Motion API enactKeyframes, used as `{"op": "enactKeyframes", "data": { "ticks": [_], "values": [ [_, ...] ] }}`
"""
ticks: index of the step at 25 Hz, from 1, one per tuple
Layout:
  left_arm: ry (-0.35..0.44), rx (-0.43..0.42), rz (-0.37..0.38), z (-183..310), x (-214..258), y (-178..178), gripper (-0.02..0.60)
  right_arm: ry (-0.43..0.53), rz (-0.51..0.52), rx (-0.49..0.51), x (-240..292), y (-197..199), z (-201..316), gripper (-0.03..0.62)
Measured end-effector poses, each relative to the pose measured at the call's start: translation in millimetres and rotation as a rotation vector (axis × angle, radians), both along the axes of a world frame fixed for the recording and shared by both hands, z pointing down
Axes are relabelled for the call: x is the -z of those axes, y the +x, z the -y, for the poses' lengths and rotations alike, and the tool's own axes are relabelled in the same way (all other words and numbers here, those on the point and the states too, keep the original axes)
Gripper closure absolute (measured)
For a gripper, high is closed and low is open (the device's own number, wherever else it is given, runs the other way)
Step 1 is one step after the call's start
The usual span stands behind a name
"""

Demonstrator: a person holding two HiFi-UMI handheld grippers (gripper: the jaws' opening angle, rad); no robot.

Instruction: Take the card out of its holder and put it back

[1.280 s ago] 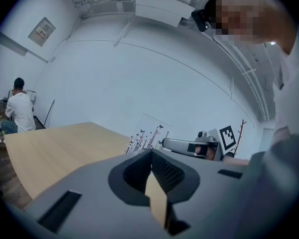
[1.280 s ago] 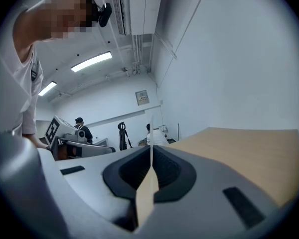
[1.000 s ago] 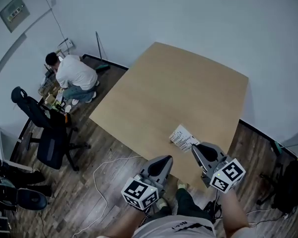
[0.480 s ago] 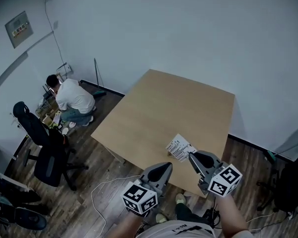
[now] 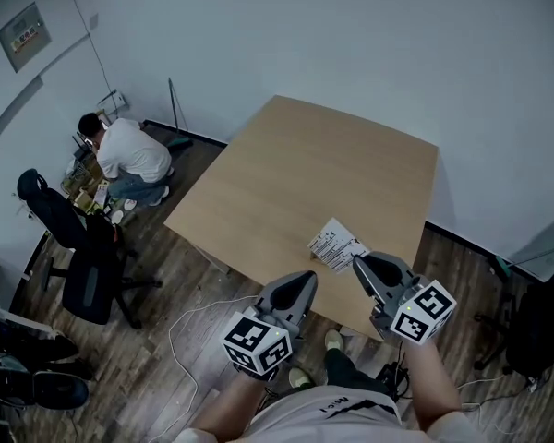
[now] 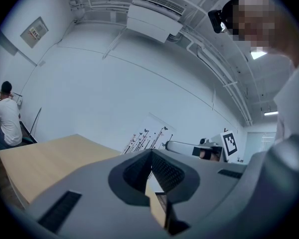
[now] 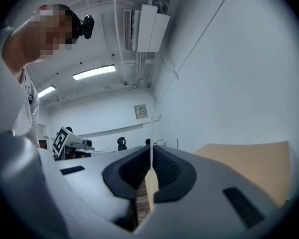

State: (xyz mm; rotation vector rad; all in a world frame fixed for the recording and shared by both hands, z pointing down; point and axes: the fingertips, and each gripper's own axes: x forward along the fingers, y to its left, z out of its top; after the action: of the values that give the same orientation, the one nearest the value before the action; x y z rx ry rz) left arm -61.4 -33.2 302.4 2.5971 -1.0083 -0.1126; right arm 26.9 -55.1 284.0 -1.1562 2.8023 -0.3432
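The card [image 5: 337, 245] sits over the near edge of the table [image 5: 314, 164], towards the table's near right corner, tilted with its printed face up. Whether it touches the tabletop cannot be told. The right gripper [image 5: 360, 263] is at that same edge of the table, its jaws pinched on the card's near side. In the right gripper view the card stands edge-on between them as a thin white line. The left gripper [image 5: 304, 281] hovers just off the table's near edge, clear of the card, jaws pressed together on nothing.
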Motion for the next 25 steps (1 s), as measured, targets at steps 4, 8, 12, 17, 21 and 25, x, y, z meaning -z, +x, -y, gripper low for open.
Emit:
{"op": "enactKeyframes", "data": {
  "ticks": [4,8,12,17,21,25],
  "values": [
    [-0.007,0.009,0.004,14.4,-9.0,-0.1,0.569,-0.006,-0.013,0.021,-9.9,2.4,15.3,0.569],
    [-0.027,0.026,0.004,34.6,-27.6,8.6,0.569,-0.016,-0.024,0.064,-32.2,15.7,37.7,0.569],
    [-0.058,0.052,0.022,54.8,-50.8,24.5,0.569,-0.038,-0.037,0.128,-62.0,31.8,61.7,0.569],
    [-0.093,0.09,0.051,82.6,-75.3,27.8,0.569,-0.069,-0.064,0.207,-94.3,33.4,92.3,0.569],
    [-0.116,0.124,0.08,100.8,-98.6,29.9,0.569,-0.091,-0.07,0.256,-123.6,35.1,108.6,0.569],
    [-0.141,0.144,0.11,116.3,-123.0,31.9,0.569,-0.118,-0.079,0.29,-155.1,34.2,123.9,0.569]
  ]
}}
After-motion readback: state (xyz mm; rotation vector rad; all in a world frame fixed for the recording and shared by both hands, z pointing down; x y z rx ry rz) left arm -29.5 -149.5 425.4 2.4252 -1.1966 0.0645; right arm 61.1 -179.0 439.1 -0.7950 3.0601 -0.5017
